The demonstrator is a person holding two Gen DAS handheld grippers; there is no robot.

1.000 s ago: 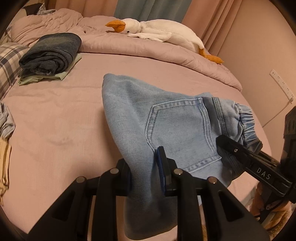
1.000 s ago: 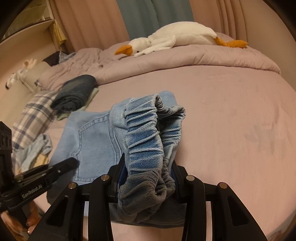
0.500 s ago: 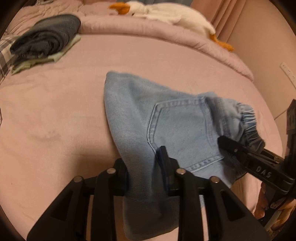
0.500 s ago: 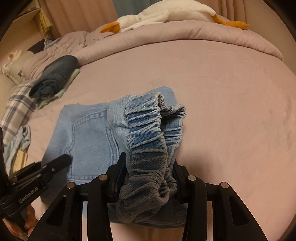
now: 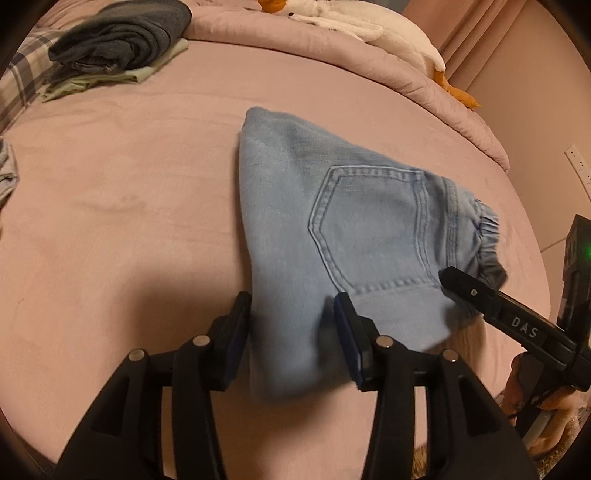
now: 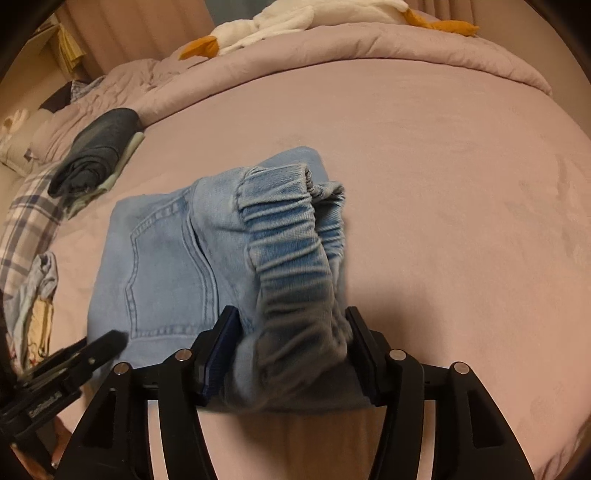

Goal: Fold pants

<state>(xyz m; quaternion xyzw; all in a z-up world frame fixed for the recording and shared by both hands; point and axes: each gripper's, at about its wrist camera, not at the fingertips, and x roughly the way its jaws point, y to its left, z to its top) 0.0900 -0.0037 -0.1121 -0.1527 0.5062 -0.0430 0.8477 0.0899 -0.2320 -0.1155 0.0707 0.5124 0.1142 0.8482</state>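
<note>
I see the folded jeans [image 5: 343,236] flat near the bed's [image 5: 122,206] front edge; my left tool [image 5: 291,332] and right tool [image 6: 291,354] stand parted around its near edge, gripping nothing.

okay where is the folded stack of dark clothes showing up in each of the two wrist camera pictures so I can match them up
Left wrist: the dark clothes stack sits at the top left, on the pink bed.
Right wrist: the same stack lies at the left, above the middle.
Shared landmark: the stuffed goose along the top edge of both views, far side of the light blue jeans.
</note>
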